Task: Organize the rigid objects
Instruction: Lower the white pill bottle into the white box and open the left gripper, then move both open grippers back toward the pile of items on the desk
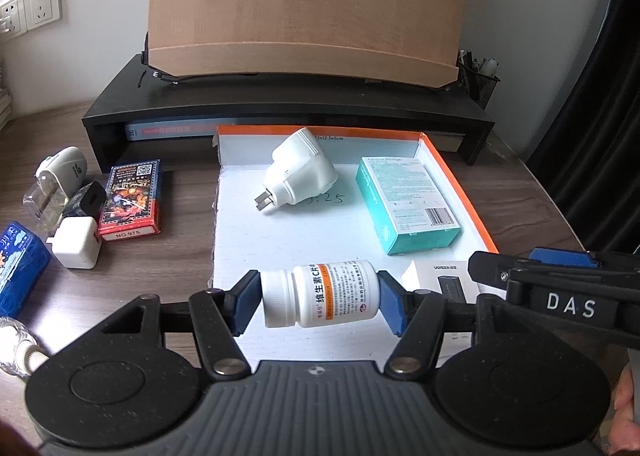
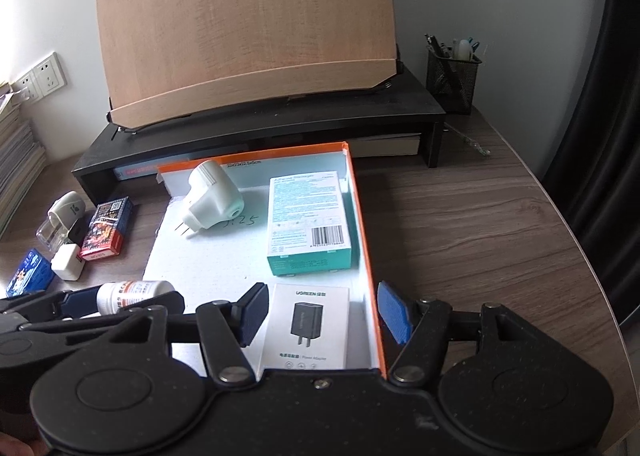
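White plastic pill bottle lies sideways, clamped cap to base between the left gripper pads, over the orange-rimmed tray's six-o'clock edge. At three o'clock, the right gripper stands unclenched, straddling the UGREEN box and tray wall, gripping nothing.

I saw a dark wood-grain desk carrying everything. Directly on it lay a shallow orange-rimmed box lid, and behind that stood a black monitor riser. A mesh pen holder stood at the riser's right end. Left of the lid lay a pack of playing cards, a white charger cube, a small black adapter, a blue packet and a clear-based plug-in device.
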A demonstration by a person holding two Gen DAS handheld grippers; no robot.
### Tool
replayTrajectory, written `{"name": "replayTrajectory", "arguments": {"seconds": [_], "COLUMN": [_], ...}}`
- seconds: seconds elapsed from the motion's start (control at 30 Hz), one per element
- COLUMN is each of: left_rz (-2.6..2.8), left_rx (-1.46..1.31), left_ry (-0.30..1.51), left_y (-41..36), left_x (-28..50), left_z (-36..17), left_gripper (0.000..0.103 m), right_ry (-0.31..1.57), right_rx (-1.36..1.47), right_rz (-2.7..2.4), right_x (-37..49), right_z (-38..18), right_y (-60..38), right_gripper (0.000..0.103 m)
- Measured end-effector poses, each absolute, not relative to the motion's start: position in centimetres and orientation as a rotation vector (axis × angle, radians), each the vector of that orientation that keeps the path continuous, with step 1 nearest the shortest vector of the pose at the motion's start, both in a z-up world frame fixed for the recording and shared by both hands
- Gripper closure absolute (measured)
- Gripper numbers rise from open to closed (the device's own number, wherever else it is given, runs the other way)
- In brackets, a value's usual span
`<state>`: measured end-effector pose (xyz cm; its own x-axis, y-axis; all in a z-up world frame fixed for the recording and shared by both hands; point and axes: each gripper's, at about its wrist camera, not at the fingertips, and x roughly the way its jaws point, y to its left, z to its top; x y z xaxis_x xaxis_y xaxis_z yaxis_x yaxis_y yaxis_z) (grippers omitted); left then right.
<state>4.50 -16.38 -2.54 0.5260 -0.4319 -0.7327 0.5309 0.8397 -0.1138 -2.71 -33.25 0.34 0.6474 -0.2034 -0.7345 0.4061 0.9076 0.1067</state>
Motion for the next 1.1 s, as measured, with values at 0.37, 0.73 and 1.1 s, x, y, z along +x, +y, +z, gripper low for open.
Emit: {"name": "replayTrajectory", "arguments": {"seconds": [0.37,0.73,1.1], "left_rz": [-0.638,-0.56,-0.423], "left_rx": [0.077,0.06,0.04], "left_ry": [0.871,0.856,0.847], "left_y": [-16.8,-13.8,-8.1], "left_x": [5.0,5.3,6.0], "left_z": [-2.9,-1.3,-0.4], "left_gripper": [0.03,0.02,0.01], "right_ry": [0.767,0.757,0.773], "right_rx": [0.288,0.259,0.219], "right_rz": [-0.387,-0.336,-0.228], "right_x": [-3.7,-2.9,-0.7], "right_z": [0.9,1.7,1.8], "right_y": [-33.6,-30.7,-25.6], "right_gripper": [0.026,0.026,0.024]}}
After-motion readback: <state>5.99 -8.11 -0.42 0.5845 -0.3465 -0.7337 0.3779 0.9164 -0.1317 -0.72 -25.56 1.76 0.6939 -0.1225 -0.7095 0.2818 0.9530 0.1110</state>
